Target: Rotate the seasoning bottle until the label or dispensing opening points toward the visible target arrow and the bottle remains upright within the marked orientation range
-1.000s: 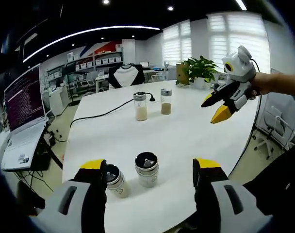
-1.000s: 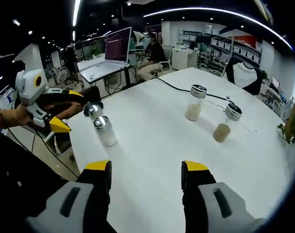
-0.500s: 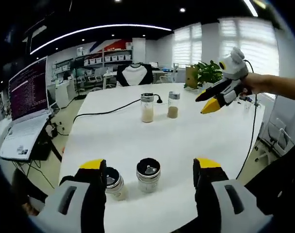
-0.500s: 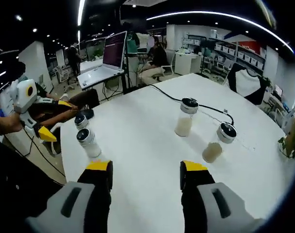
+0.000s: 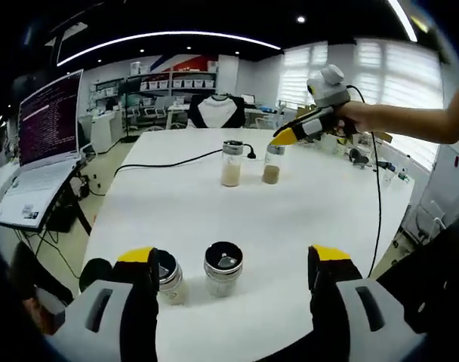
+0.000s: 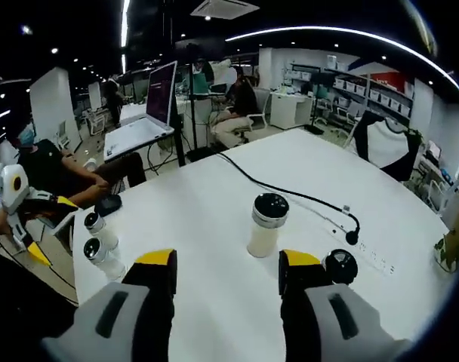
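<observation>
Seasoning bottle (image 6: pixel 340 267) just beside open right claw (image 6: pixel 226 271).

A: Any readable text? The monitor (image 5: pixel 50 117) left of the table (image 5: pixel 214 215) has lines of text on a dark purple screen.

B: Too small, can't read a word. Same screen in the right gripper view (image 6: pixel 160 93), no luck.

A: Jars on the table?

B: No readable labels. Nothing legible anywhere.
</observation>
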`<state>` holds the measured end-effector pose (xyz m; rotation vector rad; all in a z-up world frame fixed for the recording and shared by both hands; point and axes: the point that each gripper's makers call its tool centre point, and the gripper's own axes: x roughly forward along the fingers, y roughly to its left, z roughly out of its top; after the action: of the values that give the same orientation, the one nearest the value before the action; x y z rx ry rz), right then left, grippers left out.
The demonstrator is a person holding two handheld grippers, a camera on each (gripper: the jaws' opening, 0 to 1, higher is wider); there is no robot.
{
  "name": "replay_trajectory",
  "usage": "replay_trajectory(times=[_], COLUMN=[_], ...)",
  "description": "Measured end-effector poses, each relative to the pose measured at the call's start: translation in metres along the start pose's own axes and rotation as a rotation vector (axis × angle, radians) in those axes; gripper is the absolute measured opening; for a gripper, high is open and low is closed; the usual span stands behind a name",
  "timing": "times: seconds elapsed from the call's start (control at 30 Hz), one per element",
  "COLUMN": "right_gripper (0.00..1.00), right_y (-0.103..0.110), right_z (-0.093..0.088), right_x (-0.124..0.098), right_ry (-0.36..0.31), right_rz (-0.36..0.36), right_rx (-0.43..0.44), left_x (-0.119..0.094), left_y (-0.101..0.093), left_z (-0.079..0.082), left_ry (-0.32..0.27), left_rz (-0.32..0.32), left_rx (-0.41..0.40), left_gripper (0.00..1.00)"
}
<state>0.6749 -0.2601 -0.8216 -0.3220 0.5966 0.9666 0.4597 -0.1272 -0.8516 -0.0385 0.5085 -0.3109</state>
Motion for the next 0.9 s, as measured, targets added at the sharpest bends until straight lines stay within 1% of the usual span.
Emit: replay_trajectory(times=[0.07,0.1,0.17,0.27,0.3,0.4,0.47,0.5,0.53,0.6,0.63,0.67,0.7,0.87,0.9], right_gripper=[0.53,0.53,0.52,0.52,0.52,0.51,0.51,0.51,0.51,0.51,0.51,0.51,0.51,0.51,0.51], right_y=[-0.002,-0.006,-0.014,-0.031,-0.03,-0.04,-0.045,-0.045,-0.046,-0.055,-0.048,-0.047,-0.052,-0.052,-0.056], right_z=[0.003,0.005,0.011,0.019,0.02,0.026,0.027,0.027,0.026,0.023,0.023,0.023,0.023,0.023,0.02], right_x=[0.005,0.011,0.021,0.039,0.042,0.057,0.066,0.075,0.078,0.085,0.082,0.083,0.087,0.096,0.101], right_ry=[0.005,0.017,0.019,0.027,0.027,0.032,0.037,0.056,0.06,0.069,0.071,0.072,0.075,0.075,0.078], right_rz=[0.008,0.011,0.016,0.015,0.014,-0.013,-0.015,-0.014,-0.012,-0.008,-0.009,-0.007,-0.004,0.008,0.011], right_rx=[-0.009,-0.021,-0.048,-0.059,-0.065,-0.105,-0.11,-0.12,-0.118,-0.111,-0.109,-0.107,-0.104,-0.105,-0.101], left_x=[0.0,0.0,-0.001,-0.002,-0.002,-0.001,0.0,0.002,0.004,0.004,0.004,0.004,0.004,0.004,0.004], left_y=[0.0,-0.002,-0.002,0.0,0.001,0.005,0.006,0.008,0.01,0.011,0.011,0.011,0.012,0.012,0.011], left_z=[0.0,0.001,0.002,0.009,0.011,0.02,0.025,0.027,0.028,0.029,0.029,0.029,0.029,0.027,0.028], left_ry=[0.006,0.005,0.006,-0.015,-0.017,-0.037,-0.047,-0.047,-0.047,-0.048,-0.045,-0.045,-0.046,-0.035,-0.043], left_rz=[-0.008,-0.015,-0.013,0.007,0.017,0.039,0.042,0.05,0.058,0.063,0.066,0.069,0.073,0.081,0.078], left_rx=[-0.009,-0.019,-0.018,-0.008,-0.007,-0.011,-0.019,-0.02,-0.02,-0.023,-0.023,-0.023,-0.025,-0.034,-0.039], left_gripper=[0.86,0.86,0.87,0.87,0.86,0.86,0.86,0.86,0.86,0.87,0.87,0.87,0.87,0.88,0.89])
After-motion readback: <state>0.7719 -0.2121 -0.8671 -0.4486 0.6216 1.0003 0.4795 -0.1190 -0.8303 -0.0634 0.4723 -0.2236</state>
